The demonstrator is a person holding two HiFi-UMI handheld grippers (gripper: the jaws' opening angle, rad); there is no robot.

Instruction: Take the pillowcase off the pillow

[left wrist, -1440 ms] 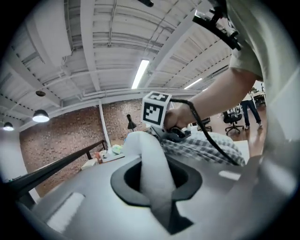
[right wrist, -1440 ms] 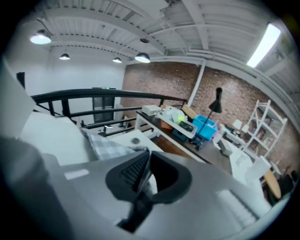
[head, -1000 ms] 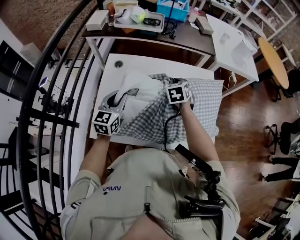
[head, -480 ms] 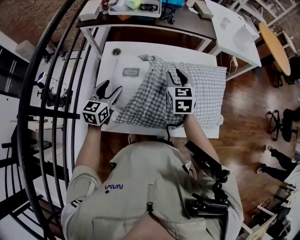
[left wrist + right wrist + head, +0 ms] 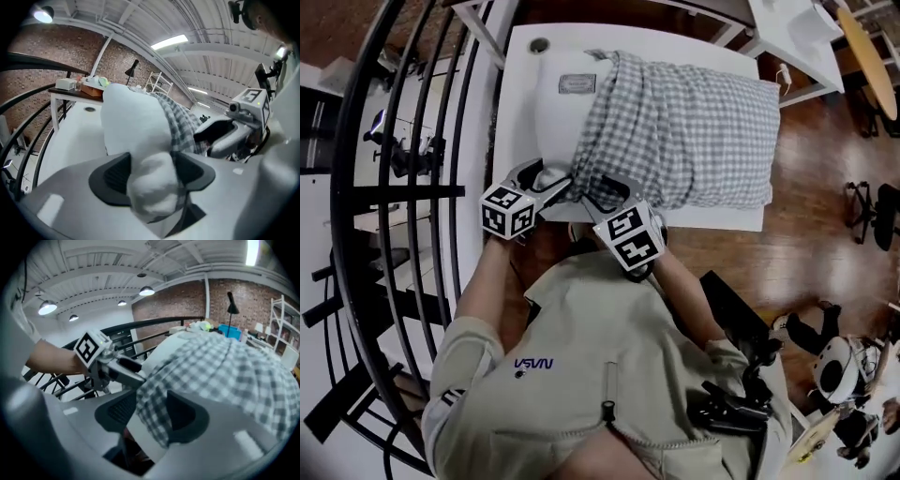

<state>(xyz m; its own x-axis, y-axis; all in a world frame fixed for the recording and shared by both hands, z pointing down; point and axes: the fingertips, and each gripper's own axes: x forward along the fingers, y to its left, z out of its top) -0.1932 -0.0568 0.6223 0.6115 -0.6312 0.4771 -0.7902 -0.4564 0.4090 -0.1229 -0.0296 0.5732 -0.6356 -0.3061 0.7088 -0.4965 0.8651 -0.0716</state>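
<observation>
A white pillow lies on the white table, its left part bare. The grey checked pillowcase covers the rest, bunched at its open edge. My left gripper is at the near edge; its jaws are opening, with the bare pillow corner bulging between them. Just to its right, my right gripper also has opening jaws, and the checked hem hangs between them. Each gripper shows in the other's view: the right gripper and the left gripper.
A black curved railing runs close along the table's left side. Wooden floor lies to the right. The person's body stands against the table's near edge. A label patch sits on the pillow's far left.
Both grippers let go in the middle of the pillow, opened, and drew back to the near edge. They now straddle the pillow corner and the hem. The head view has tilted nearer.
</observation>
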